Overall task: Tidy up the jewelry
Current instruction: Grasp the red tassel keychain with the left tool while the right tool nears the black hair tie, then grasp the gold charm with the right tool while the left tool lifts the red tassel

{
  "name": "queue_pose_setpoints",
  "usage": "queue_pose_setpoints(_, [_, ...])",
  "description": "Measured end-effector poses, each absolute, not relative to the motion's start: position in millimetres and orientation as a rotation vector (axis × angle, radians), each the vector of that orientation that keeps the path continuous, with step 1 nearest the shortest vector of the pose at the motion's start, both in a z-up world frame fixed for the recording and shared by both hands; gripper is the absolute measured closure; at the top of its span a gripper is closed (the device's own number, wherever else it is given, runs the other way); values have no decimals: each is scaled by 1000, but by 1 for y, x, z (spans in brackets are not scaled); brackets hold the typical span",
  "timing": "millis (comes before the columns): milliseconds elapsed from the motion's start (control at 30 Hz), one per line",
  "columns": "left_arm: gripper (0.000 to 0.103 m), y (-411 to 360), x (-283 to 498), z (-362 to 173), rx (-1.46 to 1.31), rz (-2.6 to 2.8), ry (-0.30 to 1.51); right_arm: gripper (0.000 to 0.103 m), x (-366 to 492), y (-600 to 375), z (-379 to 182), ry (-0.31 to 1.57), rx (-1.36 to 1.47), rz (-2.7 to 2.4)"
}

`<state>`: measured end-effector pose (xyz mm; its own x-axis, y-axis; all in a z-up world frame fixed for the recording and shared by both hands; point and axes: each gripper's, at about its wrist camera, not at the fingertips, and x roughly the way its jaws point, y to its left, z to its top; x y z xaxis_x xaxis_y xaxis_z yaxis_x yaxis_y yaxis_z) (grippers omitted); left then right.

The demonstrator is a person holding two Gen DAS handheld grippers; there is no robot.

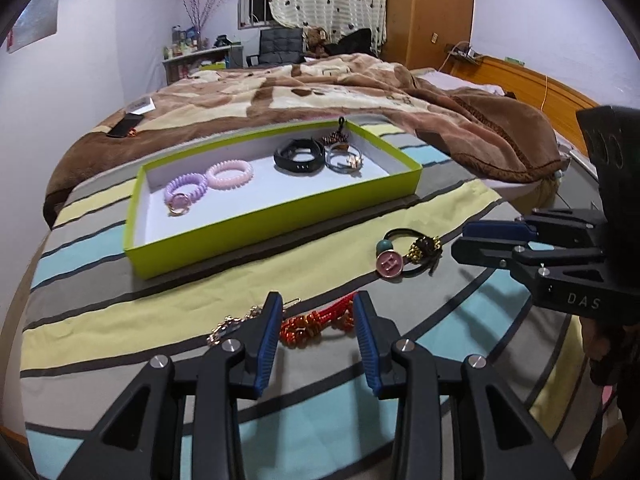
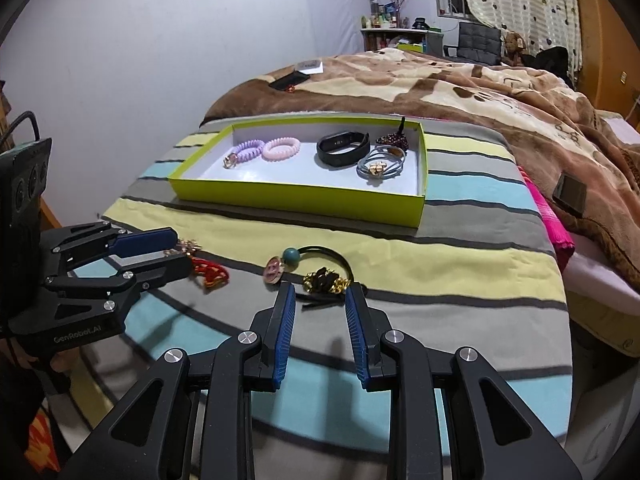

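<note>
A lime green tray (image 1: 280, 220) (image 2: 304, 198) on the striped bedspread holds a purple coil band (image 1: 185, 190), a pink coil band (image 1: 230, 172), a black wristband (image 1: 298, 155) and a silver bracelet (image 1: 344, 160). My left gripper (image 1: 316, 316) is open, its fingers either side of a red beaded bracelet (image 1: 320, 320) (image 2: 210, 272); a gold chain (image 1: 232, 324) lies to its left. My right gripper (image 2: 320, 300) is open just short of a gold and black charm (image 2: 324, 282) on a black hair tie with a pink button (image 2: 274, 271) (image 1: 389, 263).
A brown blanket (image 1: 320, 92) is heaped behind the tray. A black phone (image 1: 124, 125) and a white card (image 1: 142, 105) lie on it far left. A dark device (image 2: 570, 194) and pink cloth (image 2: 554, 220) sit at the bedspread's right edge.
</note>
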<state>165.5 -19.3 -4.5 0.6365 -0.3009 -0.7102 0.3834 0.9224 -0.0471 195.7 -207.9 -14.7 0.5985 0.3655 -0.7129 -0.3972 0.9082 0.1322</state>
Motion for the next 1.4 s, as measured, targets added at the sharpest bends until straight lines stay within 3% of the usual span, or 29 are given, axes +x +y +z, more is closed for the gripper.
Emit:
queue_pose_setpoints(633, [67, -38, 163, -12, 211, -412, 826, 76, 219, -192, -33, 889, -158, 450])
queue_pose_setpoints(733, [75, -37, 160, -12, 197, -404, 828, 78, 219, -191, -33, 888, -166, 451])
queue_pose_setpoints(833, [91, -32, 159, -11, 156, -409, 837, 81, 219, -192, -32, 885, -156, 448])
queue_pose_setpoints(1000, [96, -28, 157, -12, 126, -410, 839, 84, 216, -193, -31, 876, -150, 446])
queue_pose_setpoints(1033, [96, -28, 157, -12, 124, -408, 837, 87, 215, -194, -30, 874, -148, 447])
queue_pose_setpoints(1067, [96, -27, 156, -12, 118, -411, 836, 99, 214, -194, -29, 872, -145, 448])
queue_pose_setpoints(1400, [96, -24, 149, -10, 90, -413, 827, 99, 211, -197, -23, 842, -136, 468])
